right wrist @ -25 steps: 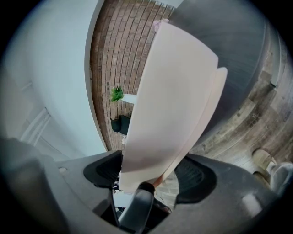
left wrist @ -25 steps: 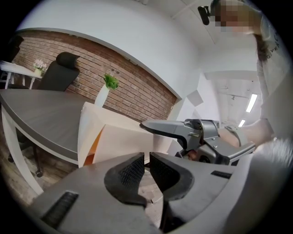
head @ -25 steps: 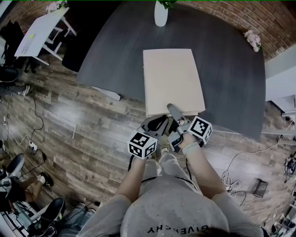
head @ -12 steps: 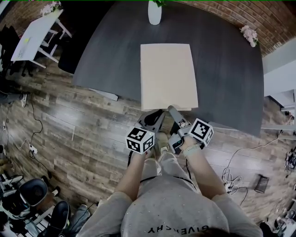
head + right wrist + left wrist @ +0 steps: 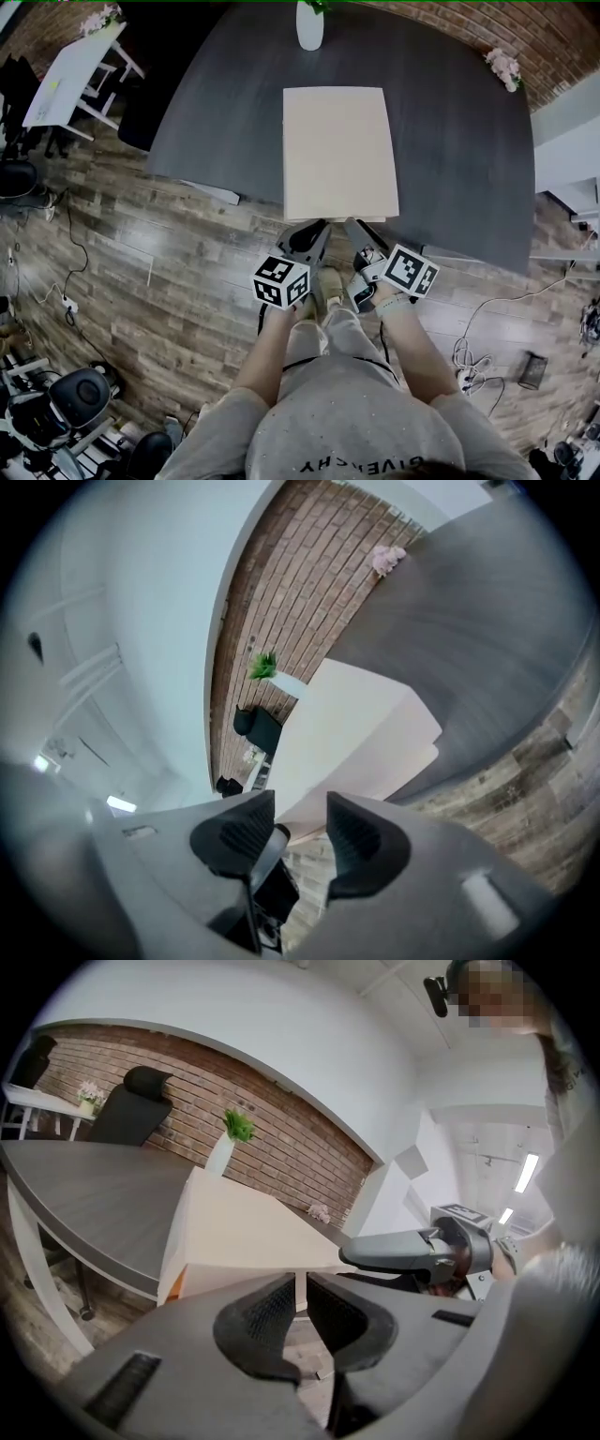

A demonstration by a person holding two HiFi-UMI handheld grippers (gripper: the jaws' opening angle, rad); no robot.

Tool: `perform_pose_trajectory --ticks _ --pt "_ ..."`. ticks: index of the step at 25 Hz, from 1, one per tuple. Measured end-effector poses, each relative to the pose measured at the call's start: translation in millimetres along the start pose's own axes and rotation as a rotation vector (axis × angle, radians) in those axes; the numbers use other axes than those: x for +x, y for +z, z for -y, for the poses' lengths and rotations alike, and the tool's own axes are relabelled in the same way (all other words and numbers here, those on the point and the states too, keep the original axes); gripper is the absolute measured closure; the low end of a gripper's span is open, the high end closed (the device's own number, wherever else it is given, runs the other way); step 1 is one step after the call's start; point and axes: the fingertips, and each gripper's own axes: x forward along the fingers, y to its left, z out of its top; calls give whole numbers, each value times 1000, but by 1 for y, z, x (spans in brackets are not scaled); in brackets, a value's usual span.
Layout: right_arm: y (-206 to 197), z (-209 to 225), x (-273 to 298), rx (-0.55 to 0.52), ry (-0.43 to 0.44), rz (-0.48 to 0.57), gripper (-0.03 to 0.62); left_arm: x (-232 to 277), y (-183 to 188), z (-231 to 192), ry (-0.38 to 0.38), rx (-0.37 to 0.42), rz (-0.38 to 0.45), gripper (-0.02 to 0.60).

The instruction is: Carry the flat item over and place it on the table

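Note:
The flat item is a pale beige box (image 5: 339, 150) lying on the dark grey table (image 5: 450, 141), its near end a little over the table's front edge. Both grippers hover just short of that near end, clear of the box. My left gripper (image 5: 314, 228) has its jaws almost together, only a slit between the pads and nothing in it. My right gripper (image 5: 362, 230) is closing, with a gap still showing and nothing between its jaws. The box (image 5: 244, 1232) fills the left gripper view beyond my left gripper (image 5: 300, 1288). Past my right gripper (image 5: 300, 808), the box (image 5: 356, 724) also shows.
A white vase (image 5: 309, 26) with a plant stands at the table's far edge, and pink flowers (image 5: 503, 66) lie at the far right. A white desk (image 5: 66, 66) and office chairs (image 5: 80, 398) stand to the left. Cables (image 5: 66, 300) run over the wooden floor.
Both grippers have drawn back slightly from the box's near edge. The right gripper's jaws have narrowed. The box lies still on the table.

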Motion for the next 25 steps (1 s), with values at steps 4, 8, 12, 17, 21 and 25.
perform_pose_trajectory --ticks 4,8,12,17,21,25 --pt "3 1 -5 -142 -25 -11 522 -7 3 -3 16 4 6 549" --pt "10 -1 -13 -280 -54 3 597 -17 5 -4 22 9 10 549" --pt "17 -8 -21 -456 -65 10 597 -25 7 -3 24 18 9 549" --pt "32 -20 -24 -626 -67 47 597 -37 21 -9 44 46 41 549" --pt "47 -31 -28 -712 -70 84 597 -44 34 -12 62 68 65 549" --pt "57 -40 -30 -758 -66 117 597 -49 46 -17 84 82 94 549"
